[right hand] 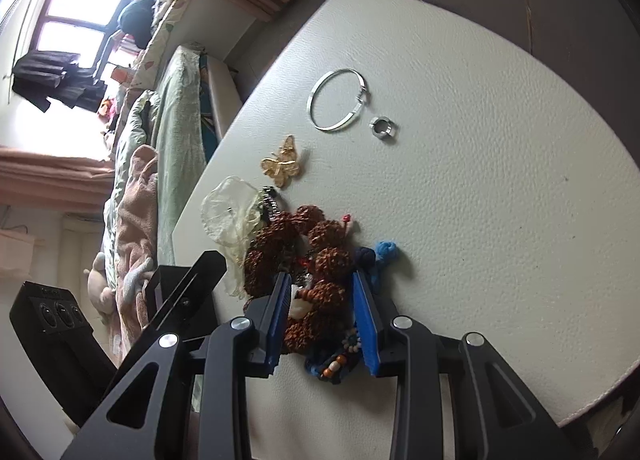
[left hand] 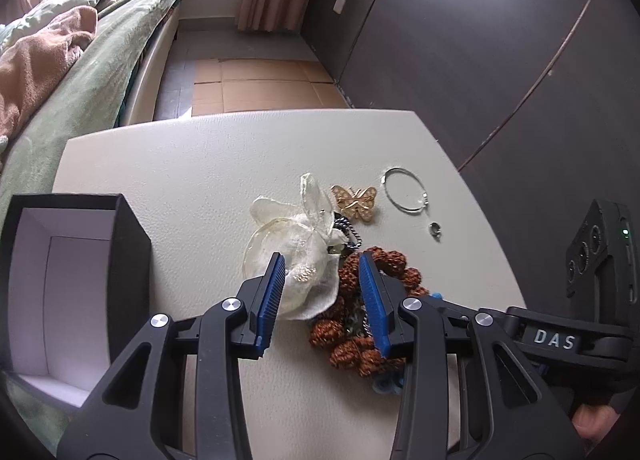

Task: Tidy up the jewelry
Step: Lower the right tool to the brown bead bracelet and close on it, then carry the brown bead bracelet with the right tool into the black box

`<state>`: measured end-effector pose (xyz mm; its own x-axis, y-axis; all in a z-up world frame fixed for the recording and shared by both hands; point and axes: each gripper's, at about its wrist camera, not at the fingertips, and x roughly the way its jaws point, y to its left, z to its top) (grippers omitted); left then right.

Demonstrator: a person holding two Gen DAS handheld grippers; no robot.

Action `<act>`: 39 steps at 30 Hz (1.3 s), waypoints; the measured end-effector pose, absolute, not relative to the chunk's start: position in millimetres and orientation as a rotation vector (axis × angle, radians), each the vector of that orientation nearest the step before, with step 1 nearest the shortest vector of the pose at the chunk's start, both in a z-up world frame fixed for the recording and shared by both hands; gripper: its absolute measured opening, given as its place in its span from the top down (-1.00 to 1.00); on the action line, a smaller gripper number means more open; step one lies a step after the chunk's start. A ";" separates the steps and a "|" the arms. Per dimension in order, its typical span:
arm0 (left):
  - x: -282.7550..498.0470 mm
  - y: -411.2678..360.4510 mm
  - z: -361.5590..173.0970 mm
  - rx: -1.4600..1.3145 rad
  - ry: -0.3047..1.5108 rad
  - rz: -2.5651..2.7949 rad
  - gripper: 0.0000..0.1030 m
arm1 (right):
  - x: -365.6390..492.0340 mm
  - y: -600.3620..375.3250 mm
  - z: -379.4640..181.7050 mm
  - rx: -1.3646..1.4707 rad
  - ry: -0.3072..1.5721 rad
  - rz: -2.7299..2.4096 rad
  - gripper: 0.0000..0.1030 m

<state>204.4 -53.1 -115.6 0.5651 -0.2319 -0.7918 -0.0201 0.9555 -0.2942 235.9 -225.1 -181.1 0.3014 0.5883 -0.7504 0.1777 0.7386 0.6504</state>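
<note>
while both claws gape, beads [left hand: 362,334] lie between.

The only readable text is "DAS", in pale capitals on the black body of the right gripper [left hand: 554,340], seen from the left wrist.

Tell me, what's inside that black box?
The black box shows only bare white lining, with no jewelry in the part visible. Its near corner is hidden behind the left gripper.
</note>
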 end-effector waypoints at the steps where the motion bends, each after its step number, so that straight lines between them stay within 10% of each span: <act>1: 206.2 -52.7 -118.2 -0.286 0.969 -0.125 0.24 | 236.9 -223.0 -182.6 0.735 1.266 0.306 0.44; 5: 211.3 -55.0 -126.8 -0.280 0.980 -0.115 0.28 | 238.8 -217.7 -183.8 0.735 1.256 0.303 0.48; 9: 212.0 -50.2 -131.4 -0.287 0.988 -0.086 0.93 | 236.4 -222.8 -179.1 0.763 1.226 0.327 0.50; 39: 124.6 56.7 -32.4 -0.472 0.676 -0.045 0.95 | 223.7 -173.6 -81.4 0.723 0.868 0.739 0.66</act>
